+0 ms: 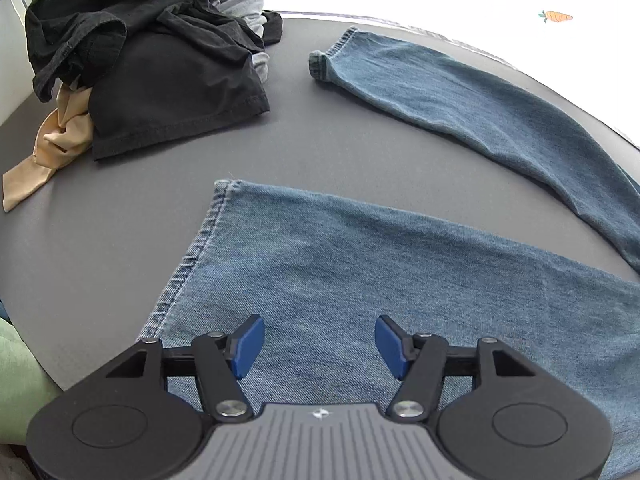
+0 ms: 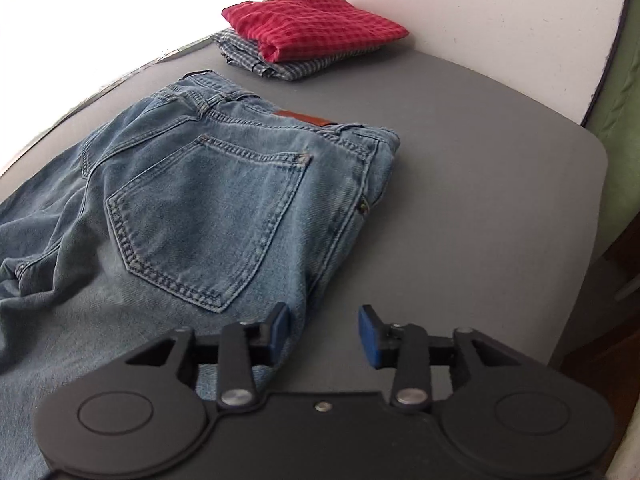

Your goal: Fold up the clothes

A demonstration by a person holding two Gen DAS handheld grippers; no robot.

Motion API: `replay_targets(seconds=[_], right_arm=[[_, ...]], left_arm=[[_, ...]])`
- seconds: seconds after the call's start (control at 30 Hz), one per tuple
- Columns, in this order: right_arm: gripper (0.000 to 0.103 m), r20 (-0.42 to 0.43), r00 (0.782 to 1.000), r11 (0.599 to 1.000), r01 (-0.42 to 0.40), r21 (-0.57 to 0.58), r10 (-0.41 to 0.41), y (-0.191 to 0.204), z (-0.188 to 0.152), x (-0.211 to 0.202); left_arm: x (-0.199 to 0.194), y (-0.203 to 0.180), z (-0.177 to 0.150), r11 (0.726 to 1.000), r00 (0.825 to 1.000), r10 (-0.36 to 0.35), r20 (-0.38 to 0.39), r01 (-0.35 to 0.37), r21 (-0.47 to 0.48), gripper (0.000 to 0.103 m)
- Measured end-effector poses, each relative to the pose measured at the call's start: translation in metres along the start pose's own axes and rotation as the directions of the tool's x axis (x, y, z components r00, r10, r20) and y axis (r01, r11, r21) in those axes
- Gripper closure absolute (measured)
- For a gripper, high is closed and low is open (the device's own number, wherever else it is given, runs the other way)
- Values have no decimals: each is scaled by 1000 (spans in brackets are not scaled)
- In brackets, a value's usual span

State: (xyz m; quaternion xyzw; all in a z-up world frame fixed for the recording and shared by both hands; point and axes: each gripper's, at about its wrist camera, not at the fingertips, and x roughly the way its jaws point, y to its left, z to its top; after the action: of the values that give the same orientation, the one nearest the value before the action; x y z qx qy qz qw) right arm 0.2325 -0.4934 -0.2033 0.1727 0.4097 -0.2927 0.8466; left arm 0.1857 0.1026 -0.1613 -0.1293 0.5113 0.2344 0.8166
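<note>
Blue jeans (image 1: 360, 264) lie spread on the grey worktop (image 1: 120, 240), back side up. In the left wrist view the two legs stretch apart: the near leg lies flat under the left tongs (image 1: 319, 346), its hem toward the left, and the far leg (image 1: 460, 92) runs toward the upper left with its cuff partly turned. The left tongs are spread wide, blue pads (image 1: 250, 346) clear of each other, above the near leg's denim and pinching nothing.

At the worktop's far left corner sits a heap of black clothes (image 1: 152, 60) with some grey cloth (image 1: 244, 4) behind it and a tan garment (image 1: 52, 148) sticking out beside it.

In the right wrist view the jeans' seat (image 2: 208, 208) shows a back pocket, the waistband and a brown patch (image 2: 306, 118). The right tongs (image 2: 324, 336) are spread too, holding nothing; the left pad (image 2: 280, 332) sits over the denim's edge, the right pad over bare worktop. Beyond the waistband, well apart, a folded red checked shirt (image 2: 312, 26) rests on a folded blue checked one (image 2: 280, 66).
</note>
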Motion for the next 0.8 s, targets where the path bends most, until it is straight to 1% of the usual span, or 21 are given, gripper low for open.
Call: replay_targets(seconds=[0.03, 0.13, 0.27, 0.37, 0.4, 0.47, 0.5, 0.53, 0.57, 0.6, 0.63, 0.67, 0.73, 0.77, 0.8], right_arm=[[45, 14, 1000, 1000, -14, 24, 13, -8, 3, -4], [42, 53, 998, 993, -28, 118, 22, -33, 17, -8], [39, 73, 996, 977, -65, 204, 51, -58, 45, 6], [32, 68, 991, 965, -132, 229, 119, -65, 67, 25], [32, 56, 989, 962, -146, 231, 136, -65, 74, 35], [31, 22, 988, 957, -156, 243, 156, -62, 85, 56], [31, 2, 988, 955, -148, 257, 153, -59, 90, 67], [37, -11, 987, 951, -149, 271, 158, -55, 93, 76], [64, -14, 985, 947, -163, 277, 173, -53, 96, 81], [75, -2, 985, 951, -168, 259, 174, -49, 98, 81], [82, 21, 987, 962, -161, 222, 161, -44, 101, 77], [86, 45, 988, 970, -154, 186, 148, -40, 103, 72], [86, 120, 986, 985, -127, 119, 113, -33, 105, 54], [86, 137, 985, 986, -119, 116, 103, -34, 105, 48], [86, 132, 987, 986, -108, 127, 91, -37, 105, 48]], left_arm=[[1, -2, 0, 1000, 1000, -5, -6, 5, -1, 40], [5, -8, -2, 1000, 999, -20, -25, 20, -3, 40], [9, -16, -3, 999, 998, -38, -48, 38, -5, 39], [6, -31, -7, 999, 999, -35, -38, 36, 7, 37], [5, -37, -9, 999, 999, -36, -38, 37, 5, 35], [2, -44, -14, 999, 998, -40, -41, 40, -2, 35], [1, -49, -18, 999, 998, -41, -41, 41, -6, 35], [0, -53, -21, 999, 998, -42, -41, 42, -10, 35], [-1, -57, -24, 999, 998, -43, -43, 43, -14, 35], [-2, -62, -27, 999, 998, -46, -50, 45, -14, 35], [-3, -65, -28, 999, 997, -46, -53, 46, -12, 35], [-4, -69, -29, 999, 997, -45, -54, 45, -6, 35], [-6, -76, -28, 999, 998, -36, -47, 37, 10, 35], [-7, -78, -28, 999, 999, -31, -44, 32, 18, 35], [-8, -80, -28, 999, 999, -26, -40, 27, 28, 34]])
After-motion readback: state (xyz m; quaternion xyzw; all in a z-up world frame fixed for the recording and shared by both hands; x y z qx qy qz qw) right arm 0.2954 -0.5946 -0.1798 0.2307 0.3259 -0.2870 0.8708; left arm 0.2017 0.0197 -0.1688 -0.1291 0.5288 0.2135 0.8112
